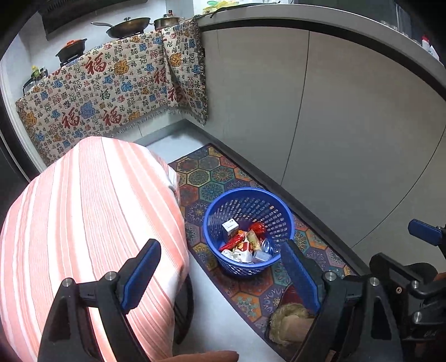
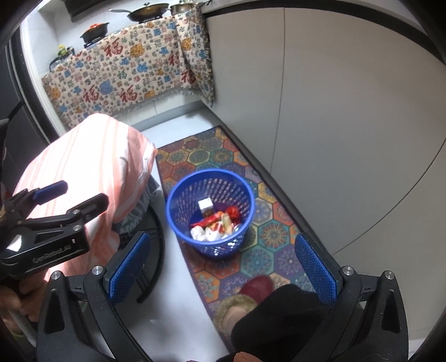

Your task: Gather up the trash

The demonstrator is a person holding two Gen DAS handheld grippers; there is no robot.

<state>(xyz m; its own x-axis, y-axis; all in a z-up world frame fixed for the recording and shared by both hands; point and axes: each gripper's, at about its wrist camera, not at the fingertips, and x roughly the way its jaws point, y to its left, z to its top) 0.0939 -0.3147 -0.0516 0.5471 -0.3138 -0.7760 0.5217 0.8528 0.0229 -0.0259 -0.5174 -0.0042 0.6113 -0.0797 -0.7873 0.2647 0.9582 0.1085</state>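
Nearest, left hand-held gripper (image 1: 220, 274): blue pads spread wide, nothing between them, tilted steeply down toward the floor, framing the basket beyond. Probably kept empty and wide because nothing loose is left within reach to pick up. Right hand-held gripper (image 2: 224, 271): likewise spread wide and empty, angled down at much the same slant, just right of the left one and seen at the right edge of the left wrist view. Below it, a fuzzy slipper (image 2: 237, 306) and a dark trouser leg on the near end of the patterned mat (image 2: 278, 236).

Left of both, a table (image 1: 83, 222) draped in a pink-and-white striped cloth, top bare where it shows.

Farther on, the blue basket (image 2: 178, 220) upright on the mat, near the grey cabinet fronts on the right. Inside, the trash (image 2: 214, 222): red wrappers, crumpled white paper, a small white box, a clear plastic piece in the left wrist view. Set on the floor between table and cabinets, presumably for easy dropping from above. Collection looks largely done.

Farthest, a counter hung with a printed cloth (image 1: 111, 83), pans (image 1: 128, 26) on the stove above.
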